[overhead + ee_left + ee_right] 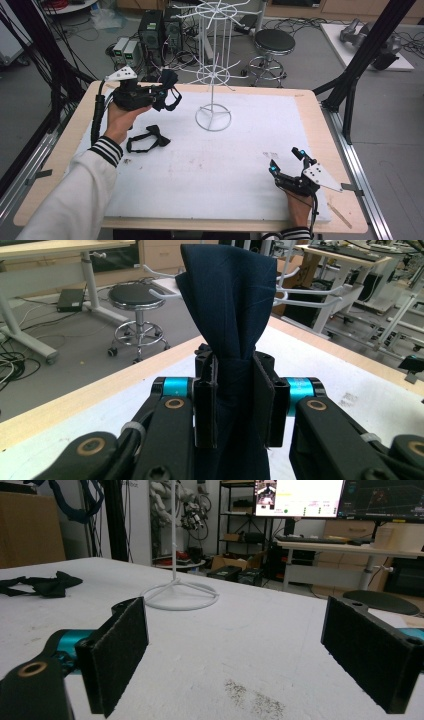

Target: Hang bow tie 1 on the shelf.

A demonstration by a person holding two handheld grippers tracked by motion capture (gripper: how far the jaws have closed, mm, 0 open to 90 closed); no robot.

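Note:
My left gripper (159, 95) is raised over the table's far left and is shut on a dark navy bow tie (170, 86), whose strap loop hangs below it. In the left gripper view the bow tie (231, 305) stands up folded between the two pads (264, 405). A second black bow tie (148, 140) lies flat on the white mat (210, 170), just below that hand; it also appears far left in the right gripper view, bow tie (42, 586). A white wire rack (214, 65) stands at the back centre. My right gripper (286, 160) rests open near the front right, nothing between its pads (119, 652).
The rack's round base (181, 594) sits on the mat ahead of the right gripper. Beyond the table's far edge stand a black stool (274, 45) and computer boxes (159, 31). Black frame posts (365, 55) rise at the right.

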